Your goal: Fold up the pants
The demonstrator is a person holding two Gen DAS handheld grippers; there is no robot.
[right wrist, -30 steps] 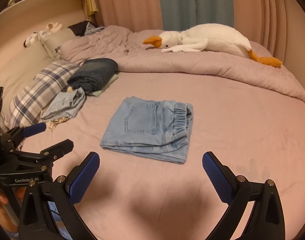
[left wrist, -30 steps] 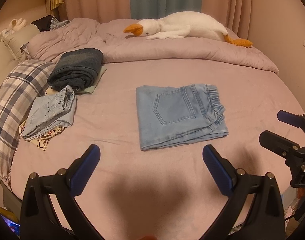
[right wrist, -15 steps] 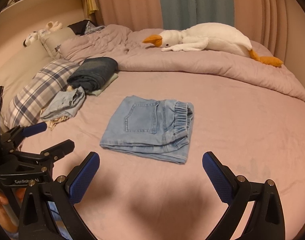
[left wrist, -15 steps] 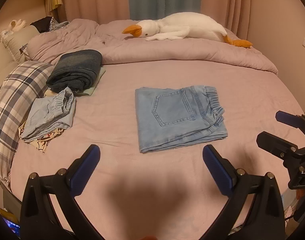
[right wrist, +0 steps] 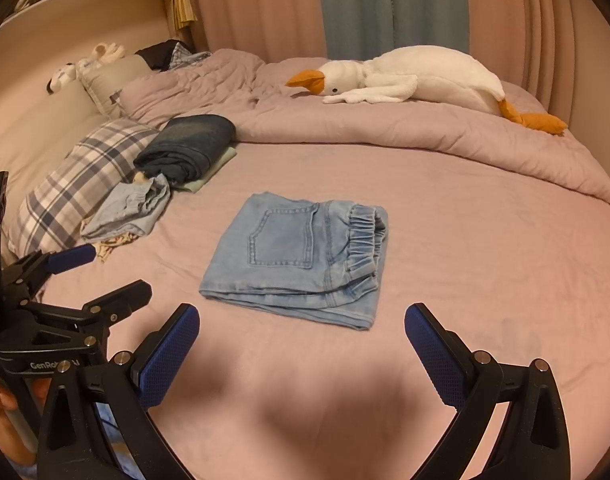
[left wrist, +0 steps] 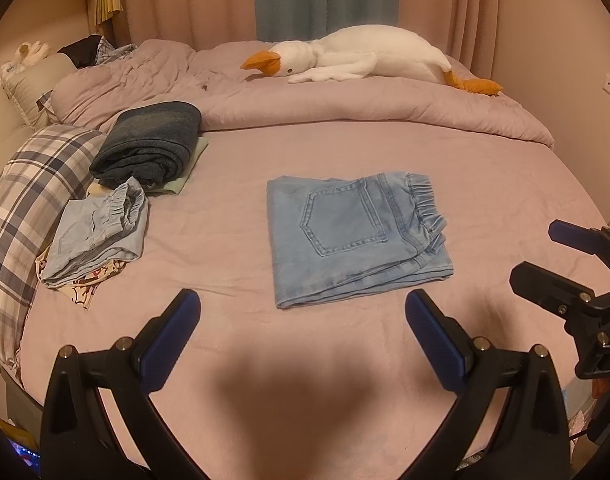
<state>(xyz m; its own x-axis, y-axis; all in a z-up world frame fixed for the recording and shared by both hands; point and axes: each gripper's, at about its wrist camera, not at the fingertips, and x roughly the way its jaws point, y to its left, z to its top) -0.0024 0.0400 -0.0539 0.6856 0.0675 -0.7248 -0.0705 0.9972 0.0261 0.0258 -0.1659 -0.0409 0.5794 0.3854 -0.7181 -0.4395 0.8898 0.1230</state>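
Plaid pillow [left wrist: 23, 204]: far left edge of the left wrist view, lying along the side of the bed.
Side pile: pale blue garment [left wrist: 99, 232] crumpled at left-centre, just beside the pillow; dark rolled jeans [left wrist: 149, 146] above it, resting on a light green cloth.
Left gripper [left wrist: 303, 334]: lower centre of its own view, held low over bare pink sheet [left wrist: 233, 208], fingers pointing toward the far side of the bed. Jaws spread wide, nothing between the blue pads [left wrist: 169, 340]. Also seen at lower left of the right wrist view [right wrist: 85, 276], likewise spread, with part of a hand [right wrist: 1, 420] wrapped around its handle at the bottom left corner.
Folded pants [left wrist: 355, 236]: light blue denim, centre of frame, flat on the sheet, folded to a compact rectangle; back pocket uppermost, elastic waistband at its right side. Apart from both grippers.
Plush goose [left wrist: 357, 54]: upper centre-right, lying on the bunched duvet, beak toward frame left.
Right gripper [right wrist: 301, 342]: lower centre of its own view, level and low over the sheet, short of the near edge of the pants [right wrist: 301, 254]. Jaws released wide, empty. Visible at right edge of left wrist view [left wrist: 553, 256].
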